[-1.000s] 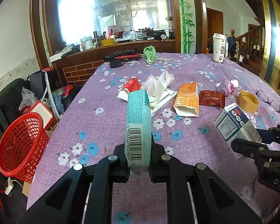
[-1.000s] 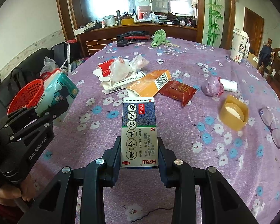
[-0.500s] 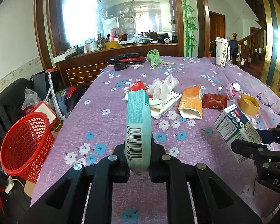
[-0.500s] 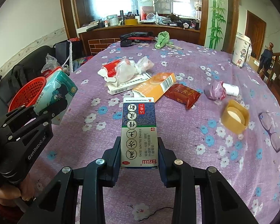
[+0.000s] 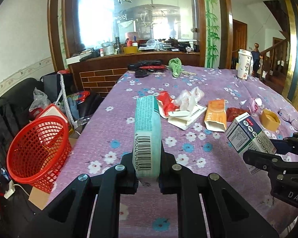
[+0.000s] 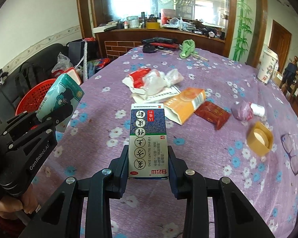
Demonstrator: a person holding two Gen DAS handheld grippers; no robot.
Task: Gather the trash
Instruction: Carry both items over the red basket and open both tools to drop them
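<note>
My left gripper [image 5: 148,168] is shut on a teal tissue pack [image 5: 148,134], held above the table's near left part; the pack also shows in the right wrist view [image 6: 59,97]. My right gripper [image 6: 148,166] is shut on a blue and white medicine box [image 6: 148,138], seen in the left wrist view [image 5: 248,136] too. A red mesh basket [image 5: 37,148] stands on the floor left of the table. More trash lies mid-table: a red and white wrapper [image 6: 139,78], crumpled plastic [image 6: 161,81], an orange carton [image 6: 184,103], a dark red packet [image 6: 212,113].
The table has a purple flowered cloth [image 6: 208,75]. On it are a yellow tape roll [image 6: 260,138], glasses [image 6: 292,152], a pink bag [image 6: 243,112], a paper cup [image 6: 268,67], a green cloth [image 6: 187,47] and black tools [image 6: 159,41]. Bags crowd the floor by the basket.
Both grippers have drawn back from the table and risen a little, each keeping its item. The basket now shows larger and closer at the left.
</note>
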